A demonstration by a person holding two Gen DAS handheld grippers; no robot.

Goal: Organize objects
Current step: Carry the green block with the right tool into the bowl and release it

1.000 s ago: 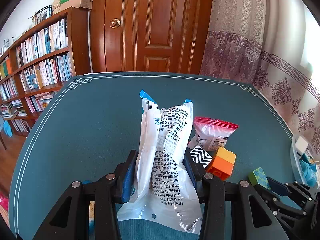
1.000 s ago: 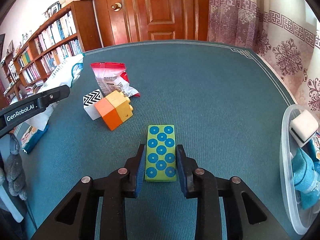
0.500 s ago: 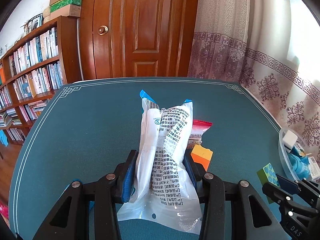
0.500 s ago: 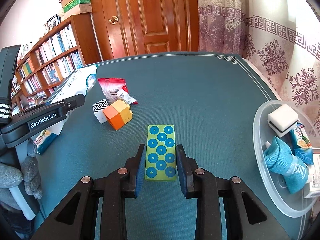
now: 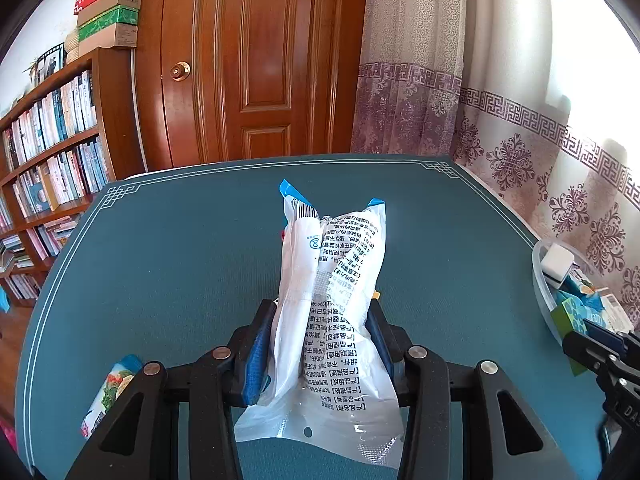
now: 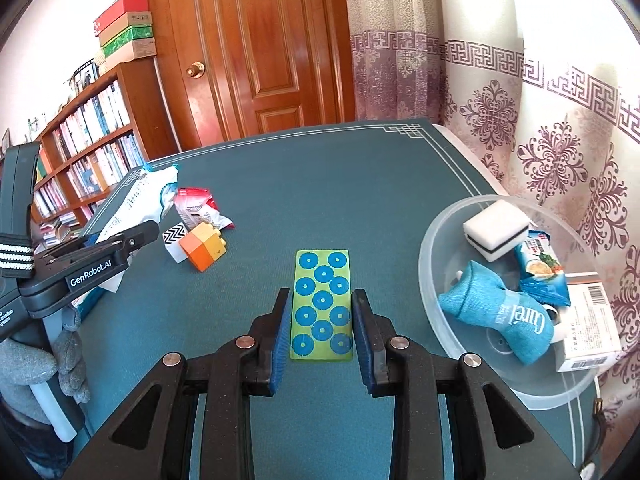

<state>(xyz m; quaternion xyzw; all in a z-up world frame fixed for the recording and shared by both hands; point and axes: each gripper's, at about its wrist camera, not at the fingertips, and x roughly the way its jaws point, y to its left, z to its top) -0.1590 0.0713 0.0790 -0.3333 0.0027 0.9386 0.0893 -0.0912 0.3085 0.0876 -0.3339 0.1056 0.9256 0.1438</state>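
clear bowl (image 5: 538,276) cut off at right edge, orange block behind white packet (image 5: 340,300) mostly hidden

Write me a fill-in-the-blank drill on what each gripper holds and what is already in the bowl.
1. The left gripper is shut on a white ____ printed with black text.
2. The right gripper grips a green block covered in blue ____.
3. The white sponge lies inside the clear plastic ____.
4. The orange and yellow block rests on the ____ table mat.

Missing words: packet; dots; bowl; teal

Both wrist views close above the teal table (image 5: 160,264), angled down toward the door (image 6: 256,48), sharing the clear bowl (image 6: 432,240)
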